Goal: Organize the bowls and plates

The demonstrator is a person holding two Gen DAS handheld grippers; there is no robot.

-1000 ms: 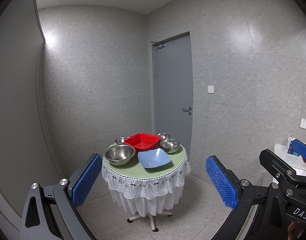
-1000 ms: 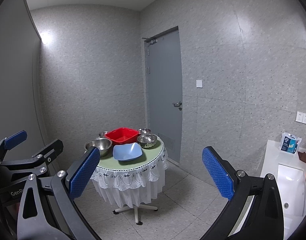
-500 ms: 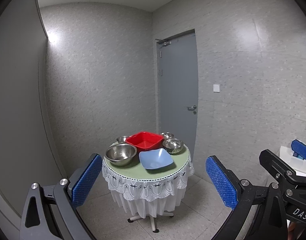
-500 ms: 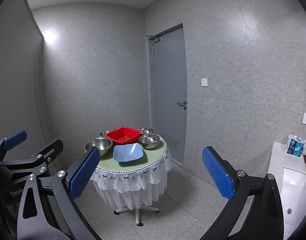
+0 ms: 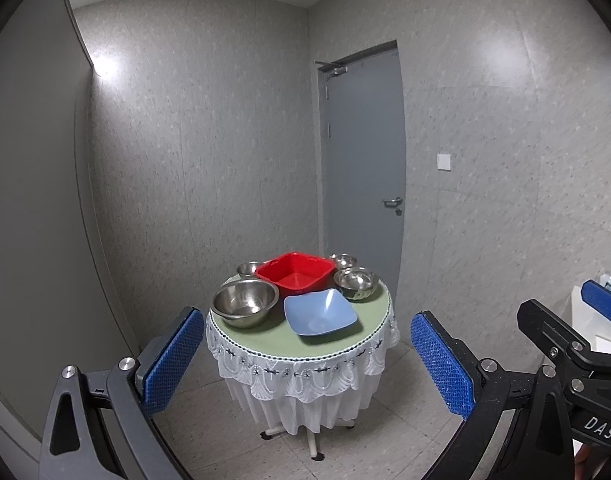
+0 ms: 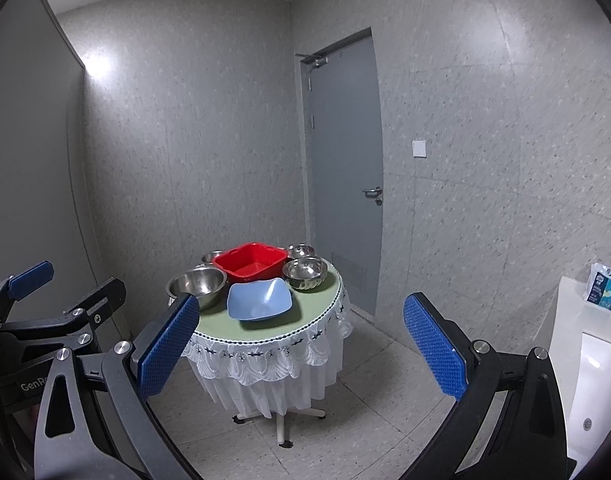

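A round table (image 5: pixel 265 342) with a green top and white lace skirt stands ahead. On it sit a blue square bowl (image 5: pixel 319 312) at the front, a red square basin (image 5: pixel 295 272) behind it, a large steel bowl (image 5: pixel 245 302) at the left, a medium steel bowl (image 5: pixel 356 281) at the right, and two small steel bowls (image 5: pixel 247 268) at the back. The same dishes show in the right wrist view, with the blue bowl (image 6: pixel 259 300) nearest. My left gripper (image 5: pixel 303 364) and right gripper (image 6: pixel 301 348) are both open, empty, well short of the table.
A grey door (image 5: pixel 363 184) is shut behind the table. A white sink counter (image 6: pixel 597 364) with a tissue pack (image 6: pixel 603 292) stands at the right. Tiled floor lies between me and the table. The left gripper's body (image 6: pixel 45 320) shows at left in the right wrist view.
Both grippers have moved nearer the table, which looks larger. Both views have shifted left, so the sink counter sits nearer the right edge. Both jaws stay open.
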